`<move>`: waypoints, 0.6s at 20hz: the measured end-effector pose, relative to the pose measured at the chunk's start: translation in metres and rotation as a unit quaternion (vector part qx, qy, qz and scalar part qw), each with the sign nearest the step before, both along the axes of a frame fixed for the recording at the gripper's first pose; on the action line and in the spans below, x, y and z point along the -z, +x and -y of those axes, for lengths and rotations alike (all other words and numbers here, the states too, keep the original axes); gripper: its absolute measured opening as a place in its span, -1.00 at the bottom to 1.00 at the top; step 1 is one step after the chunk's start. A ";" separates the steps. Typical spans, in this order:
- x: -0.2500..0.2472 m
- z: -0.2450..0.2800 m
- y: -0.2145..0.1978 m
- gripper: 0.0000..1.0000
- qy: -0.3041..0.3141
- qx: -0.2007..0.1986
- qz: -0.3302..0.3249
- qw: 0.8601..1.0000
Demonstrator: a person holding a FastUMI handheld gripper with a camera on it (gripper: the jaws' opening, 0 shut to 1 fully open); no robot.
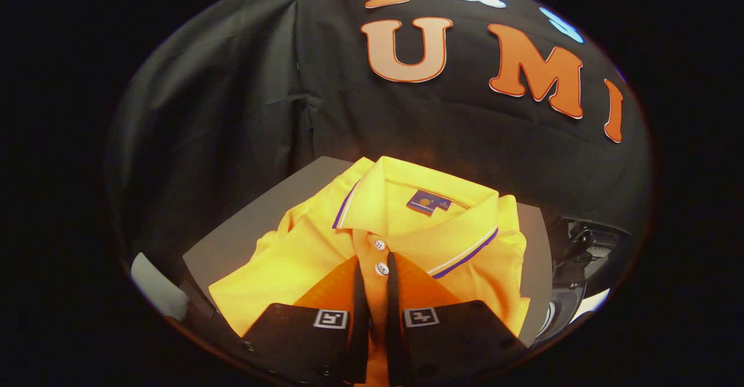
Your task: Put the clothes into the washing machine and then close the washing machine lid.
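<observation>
Your jaws point(376, 262) pinch the button placket of the folded yellow polo shirt point(302, 247), which lies on the desk point(244, 230) toward its far edge. That thin fold may slip out once you lift.

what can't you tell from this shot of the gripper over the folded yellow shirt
- Gripper fingers stand close together over the folded yellow polo shirt's button placket; whether they pinch fabric is hidden by the fingers themselves.
- Grey tabletop: mostly covered by the shirt.
- Dark machine part beyond the table's edge: cut off and dim, so lid and opening cannot be judged.
</observation>
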State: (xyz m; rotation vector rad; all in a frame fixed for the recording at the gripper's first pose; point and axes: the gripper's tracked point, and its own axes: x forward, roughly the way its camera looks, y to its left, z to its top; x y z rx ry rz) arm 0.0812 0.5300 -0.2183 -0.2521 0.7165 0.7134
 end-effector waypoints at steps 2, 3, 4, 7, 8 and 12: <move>0.005 0.000 0.010 -0.81 -0.019 0.003 0.011 1.000; 0.001 0.001 0.007 -0.82 -0.023 -0.003 0.019 1.000; 0.000 0.001 0.005 -0.83 -0.021 -0.003 0.025 0.999; -0.006 -0.001 0.004 -0.84 0.034 0.020 0.012 0.999; -0.009 -0.001 0.006 -0.84 0.051 0.027 0.009 0.998; -0.033 0.002 0.005 -0.85 0.103 0.032 0.037 0.993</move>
